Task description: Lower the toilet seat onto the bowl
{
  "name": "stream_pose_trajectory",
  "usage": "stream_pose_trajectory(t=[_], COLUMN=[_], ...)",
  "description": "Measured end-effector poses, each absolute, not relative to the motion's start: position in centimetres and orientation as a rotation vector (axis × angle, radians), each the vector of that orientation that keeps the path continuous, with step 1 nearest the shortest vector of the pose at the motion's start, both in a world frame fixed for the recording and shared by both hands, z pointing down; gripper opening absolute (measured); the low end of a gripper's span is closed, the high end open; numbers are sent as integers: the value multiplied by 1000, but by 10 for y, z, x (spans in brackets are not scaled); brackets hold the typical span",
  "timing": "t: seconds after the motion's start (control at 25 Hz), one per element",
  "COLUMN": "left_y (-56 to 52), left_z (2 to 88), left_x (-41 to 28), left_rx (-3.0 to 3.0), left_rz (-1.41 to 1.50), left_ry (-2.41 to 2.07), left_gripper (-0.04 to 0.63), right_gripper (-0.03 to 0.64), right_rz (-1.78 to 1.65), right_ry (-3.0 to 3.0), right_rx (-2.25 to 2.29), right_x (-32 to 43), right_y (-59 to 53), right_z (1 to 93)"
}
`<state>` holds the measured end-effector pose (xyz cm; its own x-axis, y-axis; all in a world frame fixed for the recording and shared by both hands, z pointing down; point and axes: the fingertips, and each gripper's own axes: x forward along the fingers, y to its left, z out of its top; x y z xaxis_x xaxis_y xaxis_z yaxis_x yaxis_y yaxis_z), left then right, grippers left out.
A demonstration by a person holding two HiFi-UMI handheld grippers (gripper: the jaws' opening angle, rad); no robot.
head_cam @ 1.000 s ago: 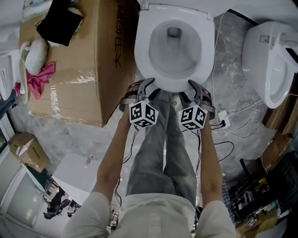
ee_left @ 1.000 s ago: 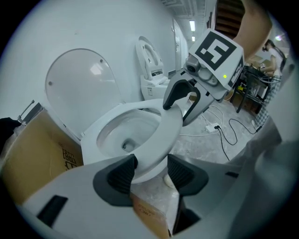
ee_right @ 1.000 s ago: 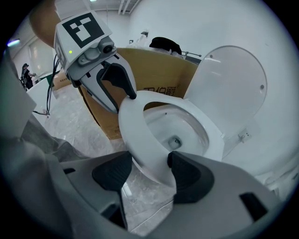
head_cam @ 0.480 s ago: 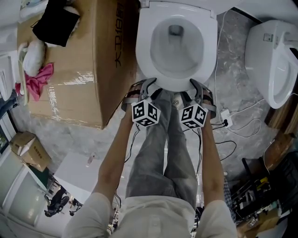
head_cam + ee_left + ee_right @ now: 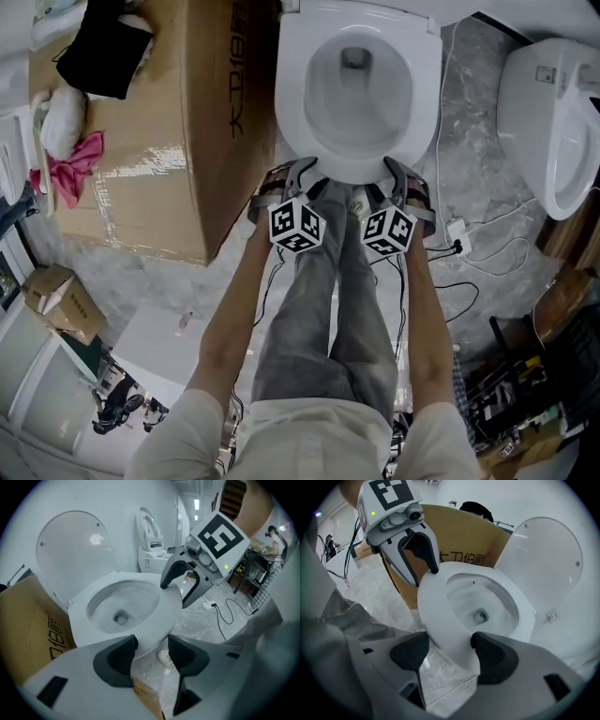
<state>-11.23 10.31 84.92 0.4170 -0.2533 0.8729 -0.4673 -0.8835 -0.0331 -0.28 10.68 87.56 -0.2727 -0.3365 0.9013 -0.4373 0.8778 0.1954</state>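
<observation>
Head view: my left tongs [image 5: 295,173] and right tongs [image 5: 401,178] are at the front edge of the white oval plastic toilet seat [image 5: 289,103], which lies flat on the bowl just ahead of them.

Left gripper view: my jaws stand apart and hold nothing, with the seat's rim just beyond their tips.

Right gripper view: my jaws have just been opening and stand wide, with the rim between them, ungripped.
</observation>
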Motion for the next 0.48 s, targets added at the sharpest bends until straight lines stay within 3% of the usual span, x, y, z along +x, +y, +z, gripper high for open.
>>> stream_pose_trajectory(t=[0.48], left_y=[105], left_z=[876], left_x=[-112], left_rx=[2388], left_rz=[1432], left_ry=[-610], left_gripper=[235], right_gripper=[334], right_rz=[72], right_ry=[-1833], right_rx=[528], right_x=[-2], right_y=[108], right_z=[905])
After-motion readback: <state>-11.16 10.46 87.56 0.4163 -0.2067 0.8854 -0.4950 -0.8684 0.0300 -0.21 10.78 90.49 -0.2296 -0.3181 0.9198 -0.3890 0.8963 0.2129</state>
